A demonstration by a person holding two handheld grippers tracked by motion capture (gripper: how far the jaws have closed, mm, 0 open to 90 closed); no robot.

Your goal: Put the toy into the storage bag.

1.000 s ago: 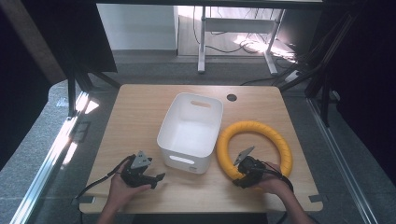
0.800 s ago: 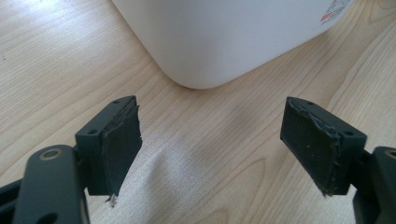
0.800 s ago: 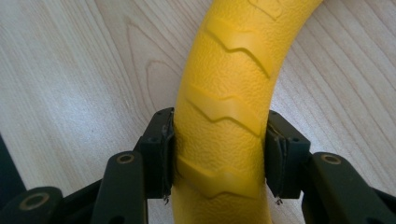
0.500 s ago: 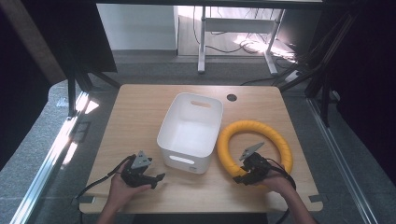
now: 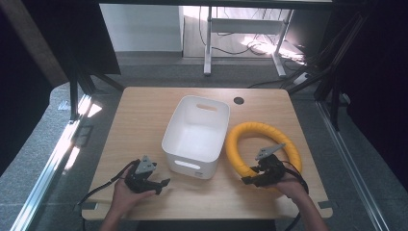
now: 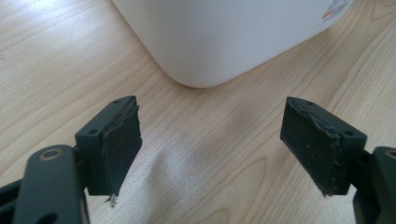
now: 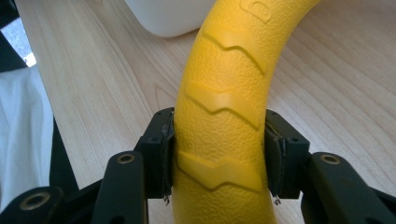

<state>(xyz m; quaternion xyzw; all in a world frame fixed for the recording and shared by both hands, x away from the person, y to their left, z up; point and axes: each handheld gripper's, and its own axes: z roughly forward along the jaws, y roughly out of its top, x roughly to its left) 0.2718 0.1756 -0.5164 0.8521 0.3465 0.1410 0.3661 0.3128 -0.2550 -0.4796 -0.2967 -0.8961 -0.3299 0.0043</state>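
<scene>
High view: yellow ring [image 5: 262, 147] lies on desk [image 5: 144, 110], right of centre, beside white bin [image 5: 196, 134]. Right claw [image 5: 248, 179] grips ring's near arc, lower right; left claw [image 5: 163, 183] lower left, on desk.
Left claw view: jaws wide, nothing between, bin [image 6: 224, 37] above.
Right claw view: pads [image 7: 166, 156] clamped on ring [image 7: 224, 93], centre frame

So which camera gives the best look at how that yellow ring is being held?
The right gripper view: both pads of the right claw press the yellow ring. The high view shows the whole ring on the table, small.
</scene>
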